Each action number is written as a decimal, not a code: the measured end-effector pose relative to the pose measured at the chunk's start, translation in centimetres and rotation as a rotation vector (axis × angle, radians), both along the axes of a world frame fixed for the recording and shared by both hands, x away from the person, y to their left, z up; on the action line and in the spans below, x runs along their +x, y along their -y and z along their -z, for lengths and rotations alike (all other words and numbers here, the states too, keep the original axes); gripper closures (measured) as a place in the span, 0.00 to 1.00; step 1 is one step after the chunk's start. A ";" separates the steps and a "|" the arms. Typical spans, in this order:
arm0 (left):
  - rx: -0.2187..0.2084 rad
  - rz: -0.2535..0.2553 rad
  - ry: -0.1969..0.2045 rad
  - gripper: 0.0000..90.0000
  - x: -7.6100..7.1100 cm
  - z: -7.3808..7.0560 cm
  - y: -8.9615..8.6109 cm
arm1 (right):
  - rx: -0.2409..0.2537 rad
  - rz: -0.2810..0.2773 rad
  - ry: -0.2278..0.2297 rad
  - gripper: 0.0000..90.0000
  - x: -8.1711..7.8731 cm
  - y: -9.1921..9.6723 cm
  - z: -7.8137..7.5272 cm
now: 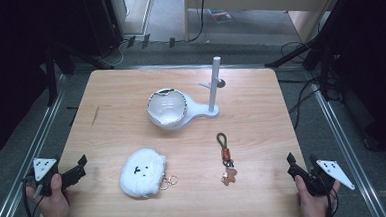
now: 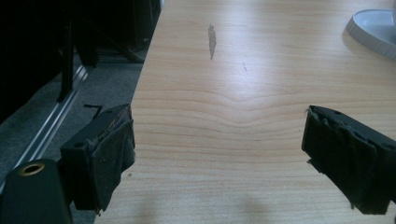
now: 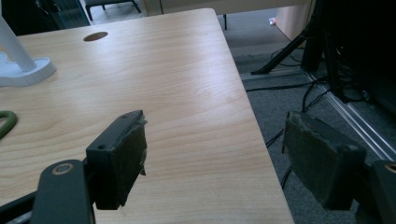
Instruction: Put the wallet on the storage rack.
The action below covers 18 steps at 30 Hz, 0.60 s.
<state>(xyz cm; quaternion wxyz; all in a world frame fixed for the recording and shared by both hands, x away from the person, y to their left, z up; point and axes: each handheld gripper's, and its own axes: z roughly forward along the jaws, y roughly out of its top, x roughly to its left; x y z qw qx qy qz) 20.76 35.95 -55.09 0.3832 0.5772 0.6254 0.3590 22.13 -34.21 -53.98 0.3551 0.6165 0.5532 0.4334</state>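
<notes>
Wooden table [image 1: 262, 135]: pale grain, dark scuff [image 2: 212, 41]; grey carpet floor [image 1: 343, 145] around.

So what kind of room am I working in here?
Probably a lab or recording workspace rather than a home: a bare wooden table, metal floor rails alongside it, and dark tripod legs and loose cables on grey carpet.

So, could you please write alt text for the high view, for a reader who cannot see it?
A wooden table holds a white fluffy plush keychain, a gingerbread-figure keychain on a cord, and a white stand with a post and bowl-shaped dish. At the near corners a person's hands hold the left gripper and right gripper, both open and empty.
</notes>
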 end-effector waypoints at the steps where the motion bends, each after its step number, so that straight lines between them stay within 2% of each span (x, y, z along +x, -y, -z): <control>1: -0.005 -0.003 -0.001 0.12 0.0 0.0 0.0 | -0.008 0.000 -0.005 0.26 -0.1 0.0 0.0; 8: -0.026 -0.007 -0.008 0.13 0.1 0.0 -0.2 | 0.023 -0.021 0.008 0.27 -0.4 -0.3 -0.9; 9: -0.022 0.016 -0.010 0.15 0.1 0.0 -0.2 | 0.013 -0.028 0.011 0.27 -0.6 -0.6 -1.2; 11: -0.020 0.029 -0.012 0.14 0.1 0.0 -0.2 | 0.011 -0.036 0.016 0.27 -0.7 -1.1 -1.5; 18: -0.015 0.036 -0.020 0.15 0.1 0.0 -0.1 | 0.017 -0.077 0.014 0.28 -0.8 -2.4 -2.2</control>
